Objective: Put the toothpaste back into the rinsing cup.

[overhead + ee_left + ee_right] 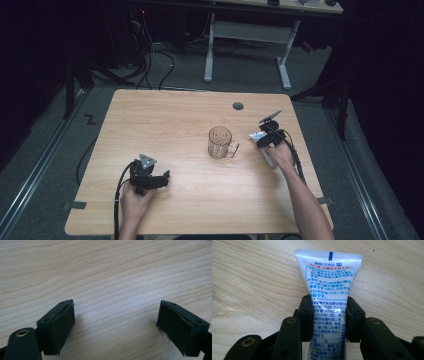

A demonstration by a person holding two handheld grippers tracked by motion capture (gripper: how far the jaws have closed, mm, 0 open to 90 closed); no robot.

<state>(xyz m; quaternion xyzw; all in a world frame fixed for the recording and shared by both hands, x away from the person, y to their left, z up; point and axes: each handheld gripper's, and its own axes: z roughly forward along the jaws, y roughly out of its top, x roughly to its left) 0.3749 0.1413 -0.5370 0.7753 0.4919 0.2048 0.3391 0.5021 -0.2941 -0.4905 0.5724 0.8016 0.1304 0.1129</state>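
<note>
Right gripper view shows the right gripper (329,315) clenched on a printed toothpaste tube (329,285), seemingly near the table (175,115) edge, while the left gripper (116,322) gapes over bare wood.

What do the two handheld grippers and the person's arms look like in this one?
Both grippers, left gripper and right gripper, are black, each topped by a grey three-cornered plate. Black cables trail back along bare forearms; no sleeves show. Up close, the jaws are blocky with dark pads, and the links carry brass-coloured rivets.
</note>
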